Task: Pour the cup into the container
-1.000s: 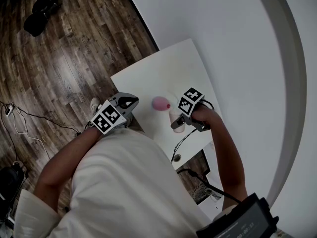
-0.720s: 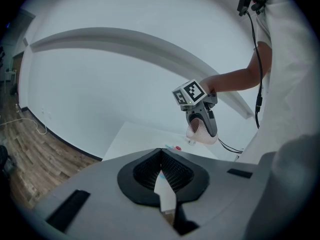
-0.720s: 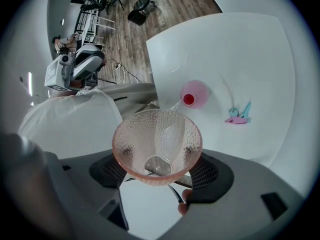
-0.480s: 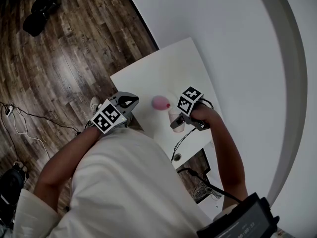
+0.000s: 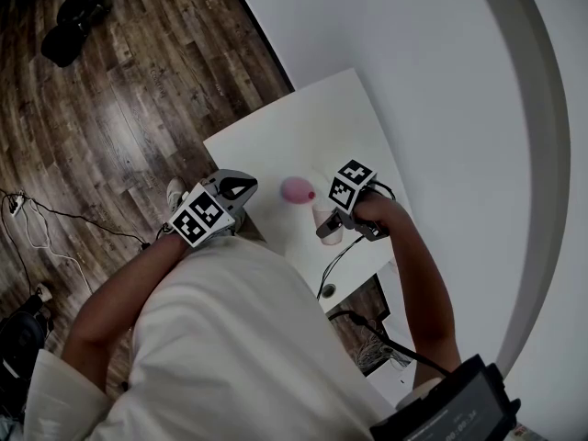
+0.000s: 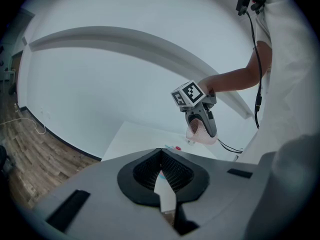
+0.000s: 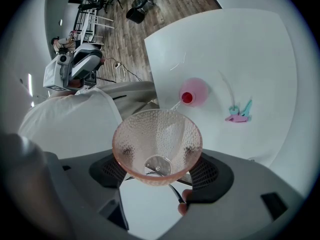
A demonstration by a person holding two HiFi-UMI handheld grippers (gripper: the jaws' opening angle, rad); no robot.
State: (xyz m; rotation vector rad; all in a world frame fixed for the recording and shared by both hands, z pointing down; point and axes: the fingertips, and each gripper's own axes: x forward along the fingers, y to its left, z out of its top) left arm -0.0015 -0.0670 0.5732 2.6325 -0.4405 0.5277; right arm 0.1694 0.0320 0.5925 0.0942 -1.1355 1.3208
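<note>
A clear, pink-tinted dimpled cup [image 7: 157,144] sits between the pads of my right gripper [image 7: 159,165], which is shut on it. I look straight into the cup and it appears empty. Beyond it on the white table [image 7: 240,49] stands a pink round container [image 7: 194,91] with a red patch inside. From the head view the cup [image 5: 325,220] hangs just right of the container [image 5: 296,189], over the table's near part. My left gripper [image 6: 161,153] is shut on nothing and held off the table's left side [image 5: 237,191]. It looks across at the cup [image 6: 199,132].
Small teal and pink pieces [image 7: 239,113] lie on the table to the right of the container. A cable [image 5: 342,255] hangs off the table's near edge. Dark wood floor [image 5: 138,99] lies left of the table, a white wall [image 5: 413,62] behind it.
</note>
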